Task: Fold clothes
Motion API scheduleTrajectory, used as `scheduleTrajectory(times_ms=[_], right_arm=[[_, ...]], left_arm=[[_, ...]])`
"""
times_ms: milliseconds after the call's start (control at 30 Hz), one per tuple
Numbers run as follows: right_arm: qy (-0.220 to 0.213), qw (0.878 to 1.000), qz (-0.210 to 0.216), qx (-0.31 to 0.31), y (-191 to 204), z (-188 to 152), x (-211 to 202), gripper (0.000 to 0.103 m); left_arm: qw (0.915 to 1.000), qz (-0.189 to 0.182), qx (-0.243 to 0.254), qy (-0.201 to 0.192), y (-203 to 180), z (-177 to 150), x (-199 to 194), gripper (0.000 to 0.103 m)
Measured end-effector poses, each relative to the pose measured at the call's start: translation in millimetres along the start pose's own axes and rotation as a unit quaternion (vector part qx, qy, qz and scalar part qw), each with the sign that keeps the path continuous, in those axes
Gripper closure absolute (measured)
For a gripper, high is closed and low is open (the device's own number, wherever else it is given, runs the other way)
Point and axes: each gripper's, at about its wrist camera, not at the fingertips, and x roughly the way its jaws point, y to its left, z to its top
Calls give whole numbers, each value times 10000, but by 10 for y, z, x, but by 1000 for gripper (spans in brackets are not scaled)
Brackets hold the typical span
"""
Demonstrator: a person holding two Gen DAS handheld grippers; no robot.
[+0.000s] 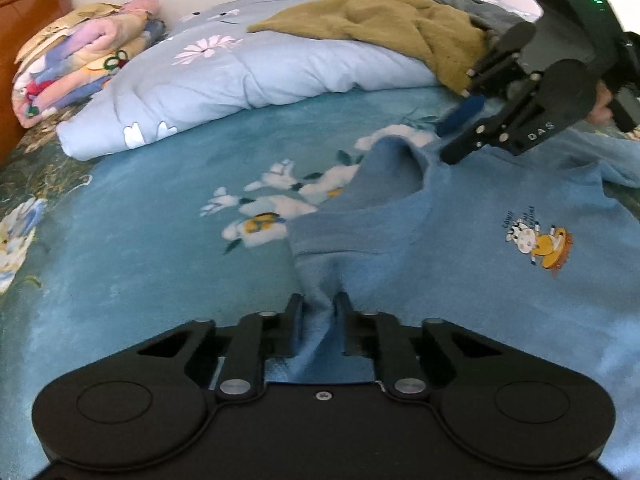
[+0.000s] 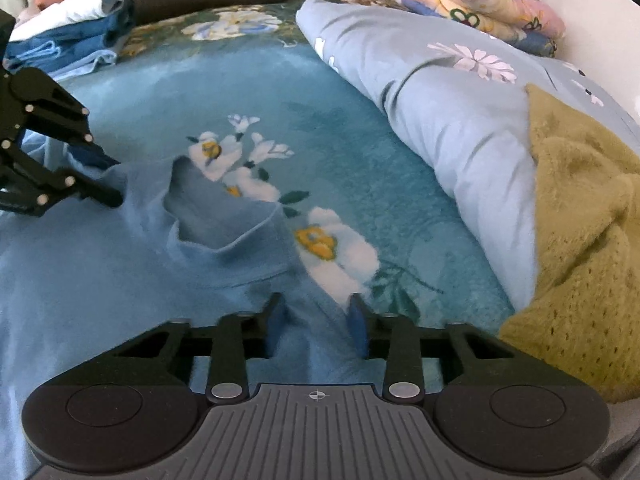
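A light blue sweatshirt [image 1: 460, 240] with a small cartoon cow print [image 1: 536, 244] lies front up on the bed, its neck opening [image 1: 400, 176] gaping. In the left wrist view my left gripper [image 1: 319, 306] is shut on a bunched fold of the sweatshirt at one shoulder beside the collar. In the right wrist view my right gripper [image 2: 316, 310] is shut on the sweatshirt [image 2: 100, 280] at the other shoulder, with cloth filling the gap between its blue pads. Each gripper shows in the other's view: the right [image 1: 456, 132] and the left [image 2: 110, 180], one on either side of the neck opening [image 2: 208, 216].
The bed is covered by a teal blanket [image 1: 160, 220] with white flowers. A pale blue duvet [image 1: 240, 68] lies rolled behind it, with an olive fleece garment [image 1: 392, 20] on top. A folded colourful quilt [image 1: 80, 60] and a stack of folded clothes [image 2: 72, 36] sit at the bed's end.
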Motion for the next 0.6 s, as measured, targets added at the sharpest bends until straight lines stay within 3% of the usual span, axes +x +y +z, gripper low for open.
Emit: scheduleTrajectory(times_ms=[100,300,533,600], right_arm=[[-80,9998,-176,63,55,-6,-29,100],[-312,9967,-706,269,-37,116,-21,101],[-161,9961,-822,276,-41,60,181,101],[-136,9958,-853,293,-31,73,176,100]], left_arm=[[9995,235,-86,-166,-30,35,-20,98],[9972,643,-156,-343,-8,183,46,99],[9960,877,-26,-160,-75,147,252,97],[9955,933,-53,-165,-74,156,233,92]])
